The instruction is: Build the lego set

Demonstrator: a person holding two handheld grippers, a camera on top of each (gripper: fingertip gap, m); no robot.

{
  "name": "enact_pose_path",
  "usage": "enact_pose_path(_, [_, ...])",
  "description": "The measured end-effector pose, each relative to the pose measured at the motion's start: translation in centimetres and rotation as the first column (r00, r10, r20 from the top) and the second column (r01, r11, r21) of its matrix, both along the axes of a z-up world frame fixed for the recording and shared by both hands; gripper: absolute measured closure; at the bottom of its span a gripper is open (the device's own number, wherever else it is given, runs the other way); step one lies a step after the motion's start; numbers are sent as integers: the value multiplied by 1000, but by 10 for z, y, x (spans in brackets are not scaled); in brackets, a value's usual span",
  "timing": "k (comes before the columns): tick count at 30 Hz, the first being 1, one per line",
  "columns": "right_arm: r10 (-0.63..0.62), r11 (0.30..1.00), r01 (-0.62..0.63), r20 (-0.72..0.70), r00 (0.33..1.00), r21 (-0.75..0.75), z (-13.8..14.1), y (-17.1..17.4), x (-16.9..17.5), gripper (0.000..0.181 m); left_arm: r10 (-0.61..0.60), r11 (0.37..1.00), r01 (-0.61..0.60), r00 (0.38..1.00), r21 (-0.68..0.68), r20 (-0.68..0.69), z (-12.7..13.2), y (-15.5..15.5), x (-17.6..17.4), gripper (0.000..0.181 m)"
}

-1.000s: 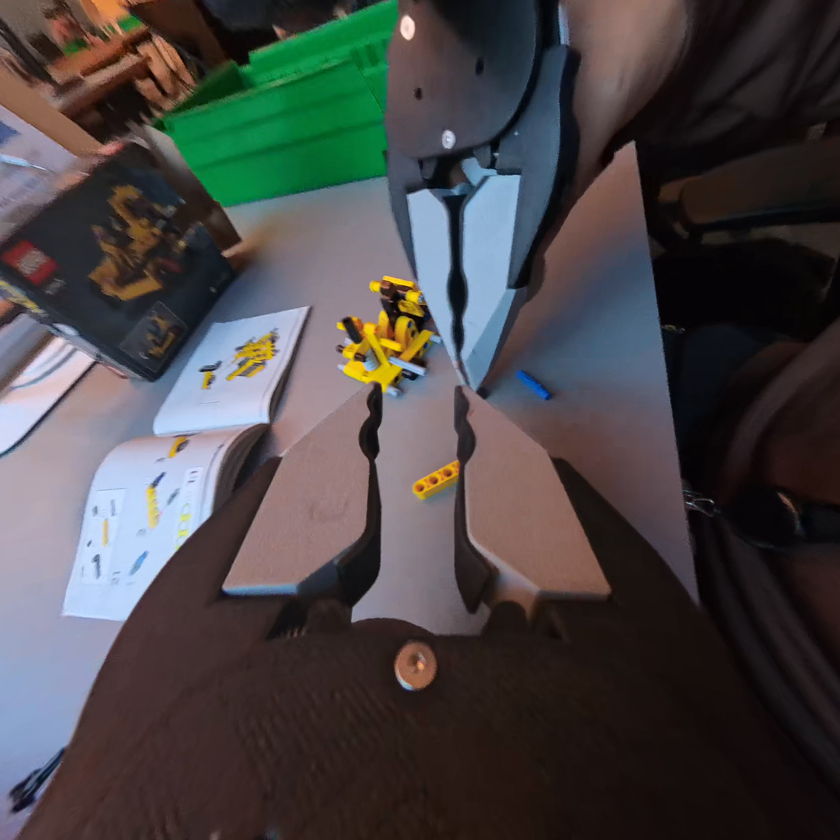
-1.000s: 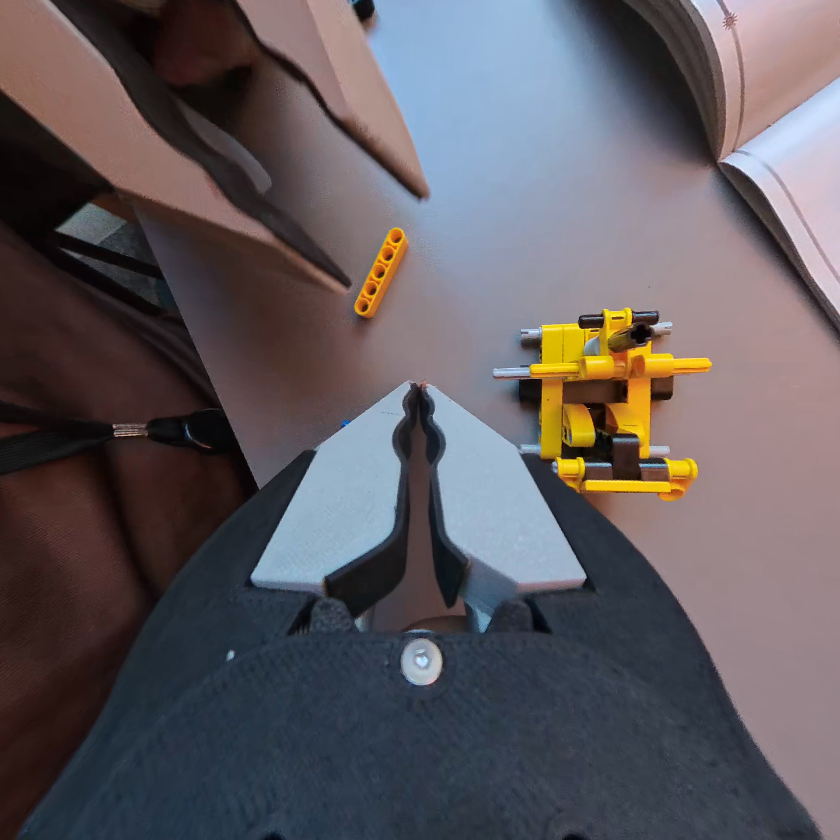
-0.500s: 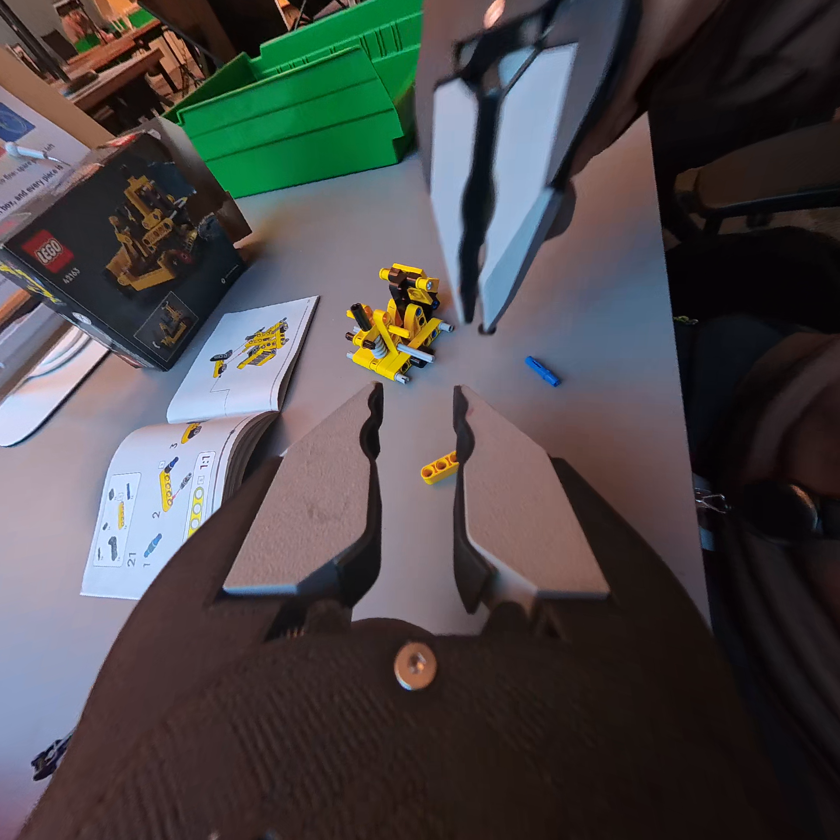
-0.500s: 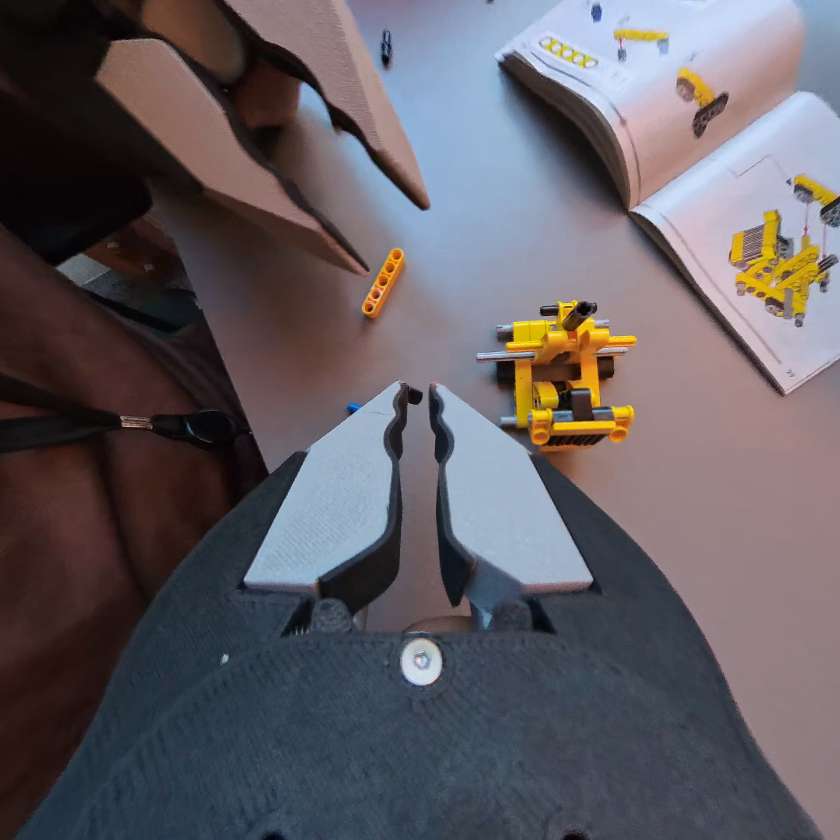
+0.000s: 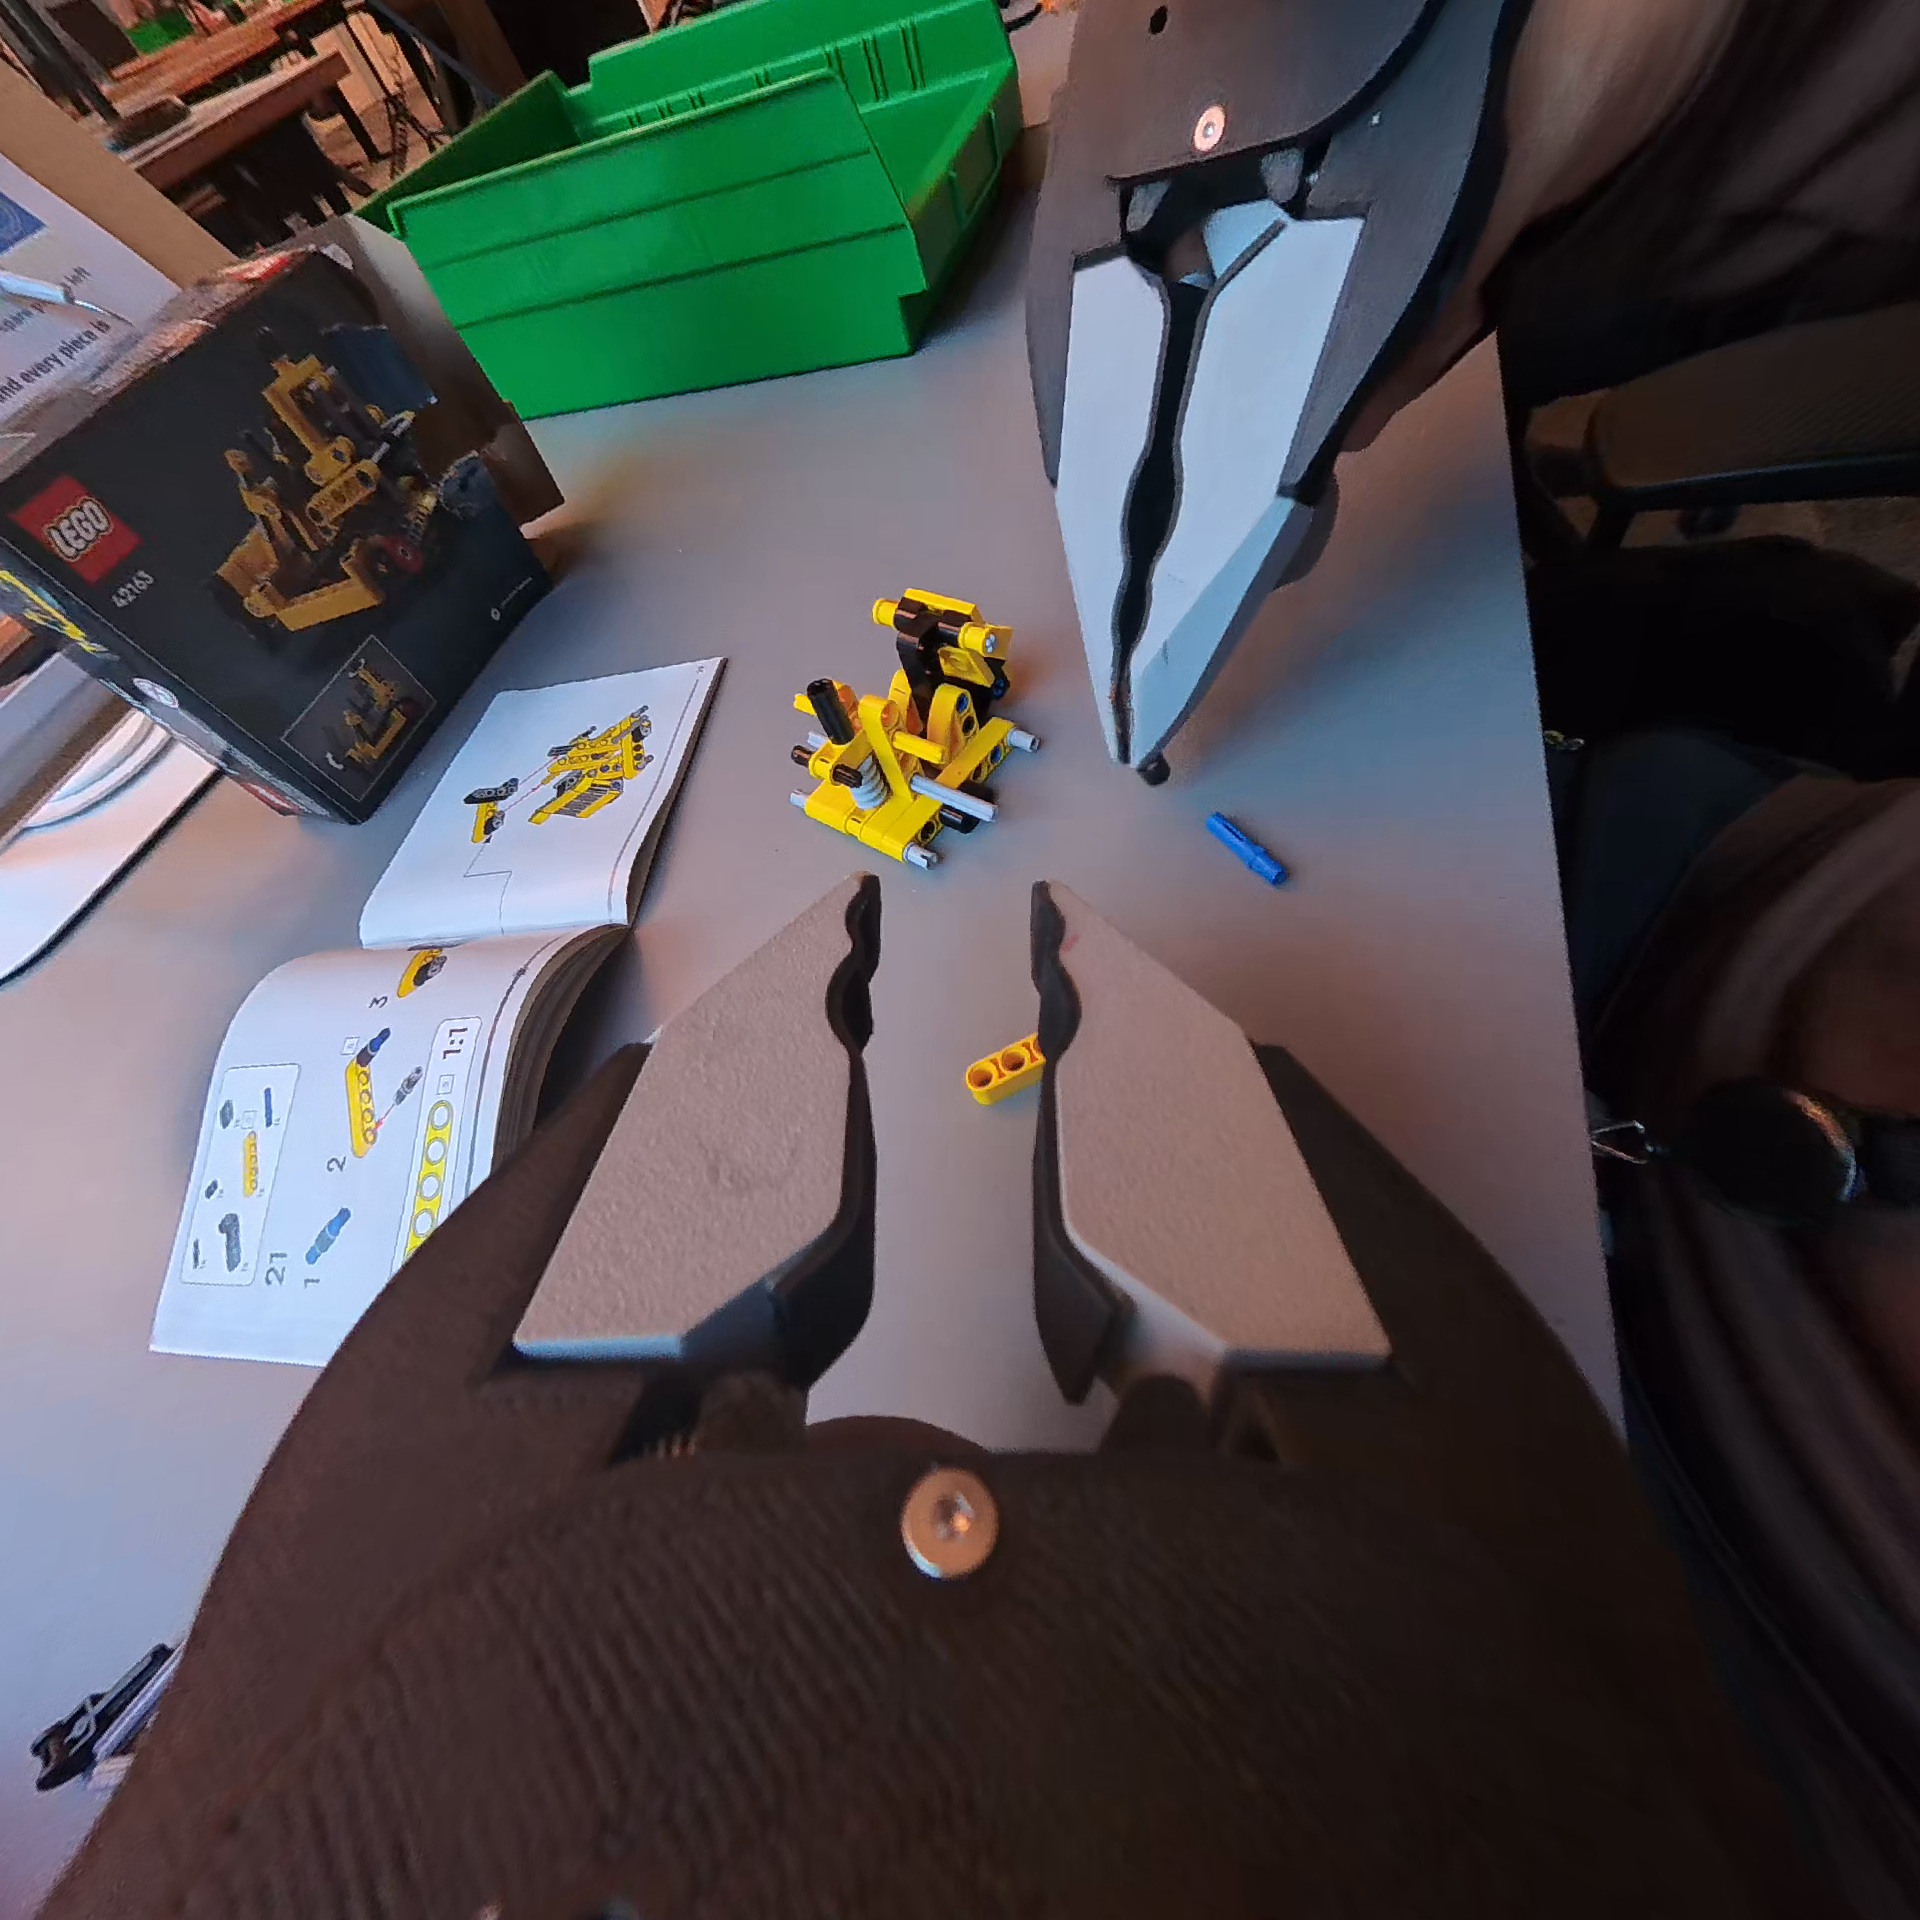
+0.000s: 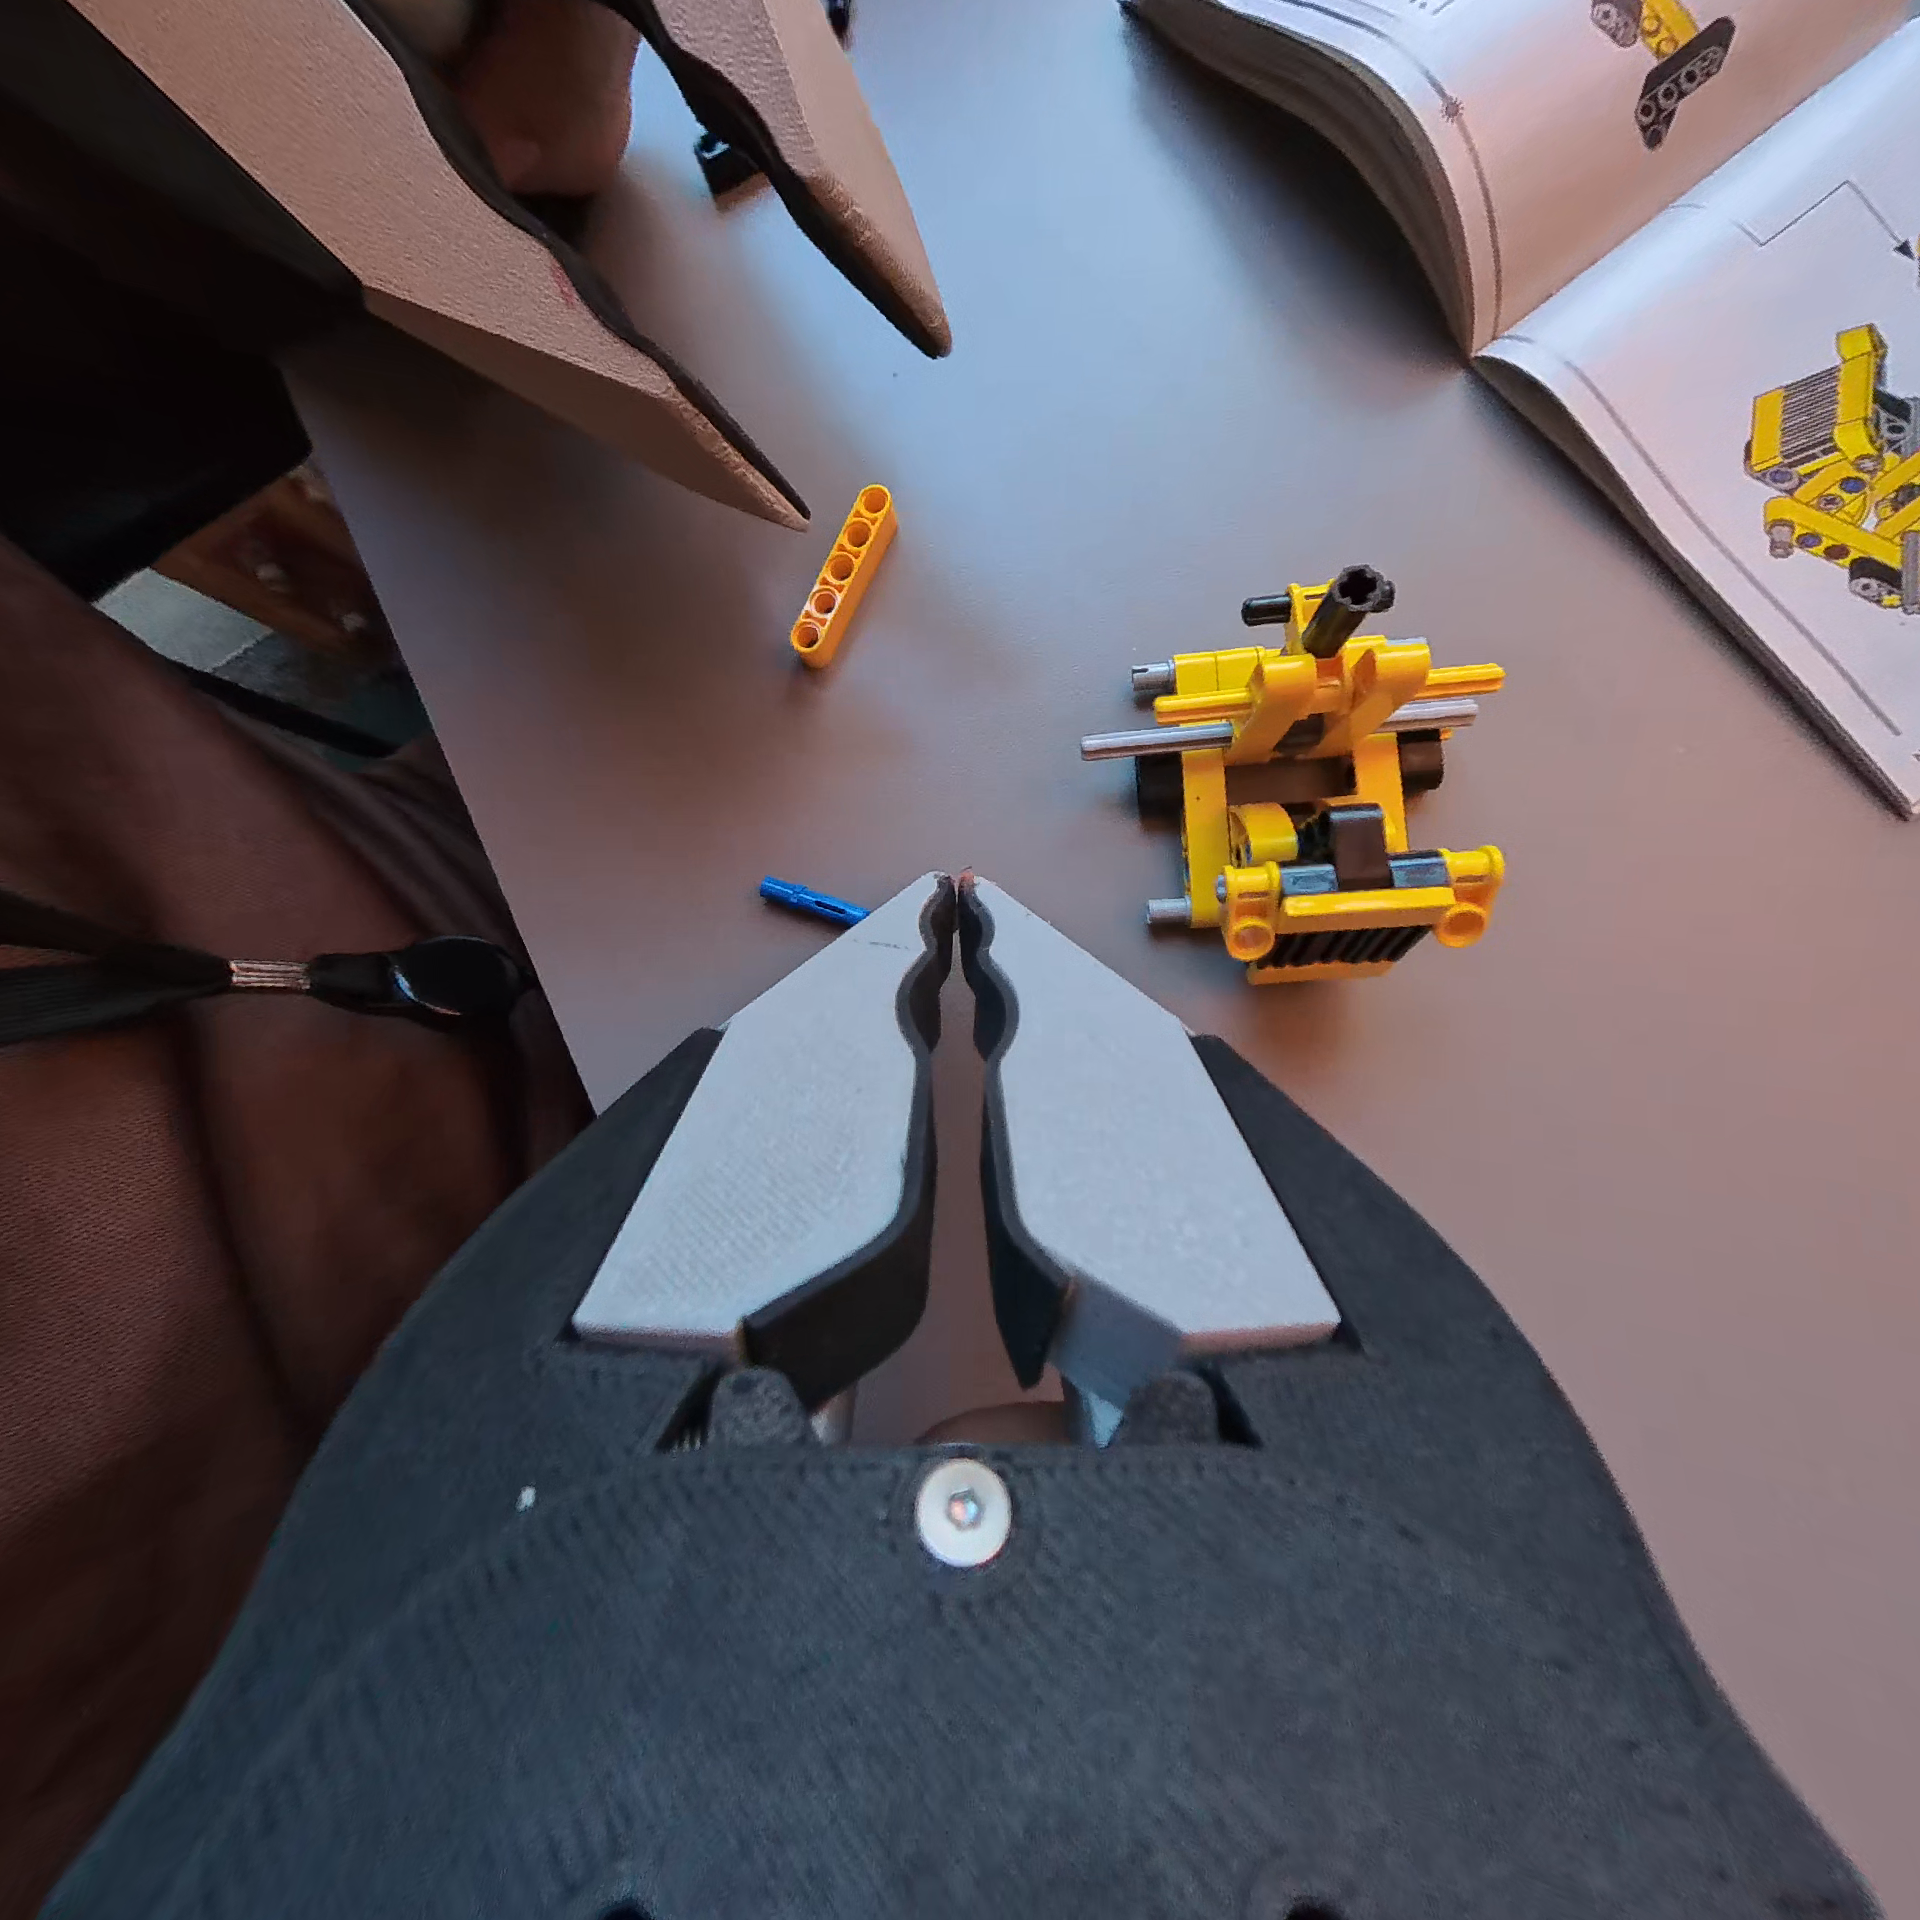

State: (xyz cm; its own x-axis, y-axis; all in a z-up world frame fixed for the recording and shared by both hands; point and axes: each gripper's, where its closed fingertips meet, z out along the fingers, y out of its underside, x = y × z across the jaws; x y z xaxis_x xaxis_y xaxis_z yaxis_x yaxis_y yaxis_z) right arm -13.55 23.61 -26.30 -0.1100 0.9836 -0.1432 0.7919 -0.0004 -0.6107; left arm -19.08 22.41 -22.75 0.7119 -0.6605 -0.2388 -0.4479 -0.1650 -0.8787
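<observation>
While the half-built yellow lego model (image 5: pixel 906 727) sits upright near the middle of the grey surface (image 5: pixel 727 520), neither of my grippers touches it. In the right wrist view the model (image 6: pixel 1314 790) lies ahead and to the right of my right gripper (image 6: pixel 956 883). The fingers of that gripper are pressed together at the tips. In the left wrist view, a small dark piece (image 5: pixel 1151 770) shows at the tips of the right gripper (image 5: pixel 1132 753), pinched between them as far as I can tell. A small blue pin (image 6: pixel 812 900) lies on the surface just beside those tips, to their left. A loose yellow beam (image 6: pixel 844 575) with a row of holes lies farther off, close to the tips of my left gripper (image 5: pixel 954 902). The left fingers stand apart with a clear gap, and they hold nothing. In the left wrist view the yellow beam (image 5: pixel 1004 1068) is partly hidden behind one left finger. An open instruction booklet (image 5: pixel 436 997) lies left of the model. Beyond it stands the dark lego box (image 5: pixel 260 540), and behind that, green plastic bins (image 5: pixel 686 229). A small black piece (image 6: pixel 722 156) lies far off, under the left gripper.
</observation>
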Motion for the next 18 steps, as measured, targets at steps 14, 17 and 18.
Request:
enact_pose_path(14, [-51,998,52,-59,997,27,7,13,9,179,1,1000,-1,1000,0,-10,-1,0,1,156])
enact_pose_path(17, [-29,999,33,-91,995,36,14,10,15,178,2,1000,-2,1000,-2,-7,-1,0,1,156])
enact_pose_path(18, [0,999,4,-99,995,40,14,4,16,178,2,1000,-2,1000,-3,-7,-1,0,1,156])
